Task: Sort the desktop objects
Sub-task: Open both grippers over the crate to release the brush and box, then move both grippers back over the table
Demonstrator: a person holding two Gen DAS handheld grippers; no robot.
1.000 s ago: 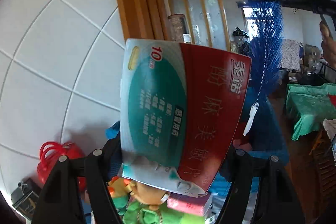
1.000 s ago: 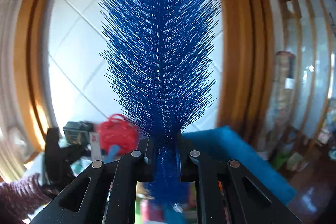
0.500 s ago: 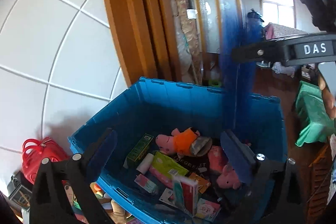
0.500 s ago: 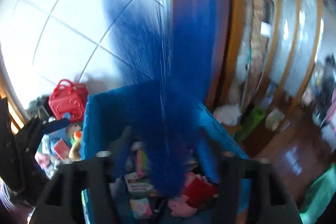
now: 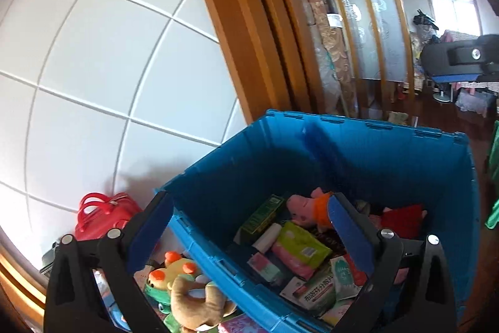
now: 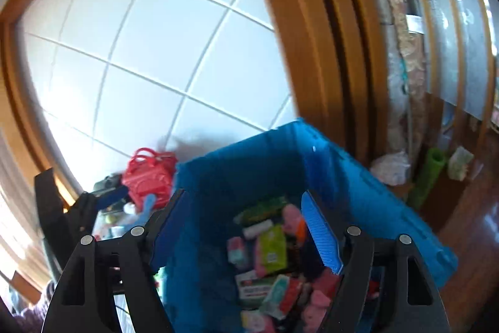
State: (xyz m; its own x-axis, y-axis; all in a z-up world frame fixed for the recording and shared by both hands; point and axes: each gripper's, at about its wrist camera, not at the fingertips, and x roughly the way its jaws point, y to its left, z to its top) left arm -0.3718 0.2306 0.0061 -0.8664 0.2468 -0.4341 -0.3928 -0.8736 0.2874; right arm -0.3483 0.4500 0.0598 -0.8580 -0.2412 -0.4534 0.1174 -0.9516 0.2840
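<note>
Blue-padded, the left tool (image 5: 246, 227) hangs spread wide and empty over the near rim of the blue crate (image 5: 218, 173), while the right tool (image 6: 243, 227) is opening, nothing between its jaws. Inside the crate lie a green packet (image 5: 301, 242), small boxes and a pink plush pig (image 5: 307, 206). Beyond the crate's left corner sits a red bag (image 5: 103, 216).

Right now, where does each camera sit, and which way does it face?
Left wrist: on the left hand-held gripper, looking down into the blue bin; its open fingers show.
Right wrist: on the right hand-held gripper, tilted at the bin; its opening, empty fingers show.
Shared: bin, red bag.
</note>
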